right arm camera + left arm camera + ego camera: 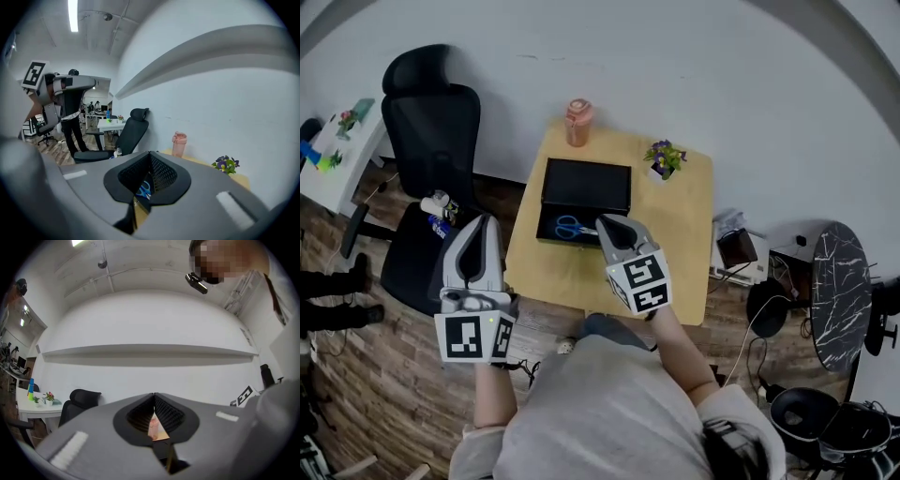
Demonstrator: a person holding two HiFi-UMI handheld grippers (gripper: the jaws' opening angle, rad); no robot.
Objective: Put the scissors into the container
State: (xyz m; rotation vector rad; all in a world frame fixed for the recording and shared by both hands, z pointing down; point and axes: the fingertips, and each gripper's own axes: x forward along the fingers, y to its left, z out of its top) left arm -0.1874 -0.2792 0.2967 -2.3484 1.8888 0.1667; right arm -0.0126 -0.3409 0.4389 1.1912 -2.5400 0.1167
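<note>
Under both grippers lies a wood-plank floor point(356, 375). Ahead of the right gripper point(605, 221) stands a small pale wooden table point(675, 244); the left gripper point(484, 221) hangs off that table's left edge, above the seat of a black chair point(431, 141).

On the table, just ahead of the right jaws, sits an open black container point(586, 186). The blue-handled scissors point(570, 227) lie inside it, in its near part, just left of the right jaw tips. Beyond the container a pink bottle point(577, 122) stands at the far edge, and a small potted plant point(665, 157) stands to the right of it. A white wall closes the room behind them. Far to the left of the left jaws is a white desk point(337, 155); well to the right of the right jaws is a round dark marble-patterned table point(839, 295).

The left gripper point(154, 393) has its jaws pressed together at the tips, with nothing between them. The right gripper point(150, 152) likewise has its jaws closed tip to tip and grips nothing; the scissors point(144, 190) show through the slit below the tips, apart from the jaws.
</note>
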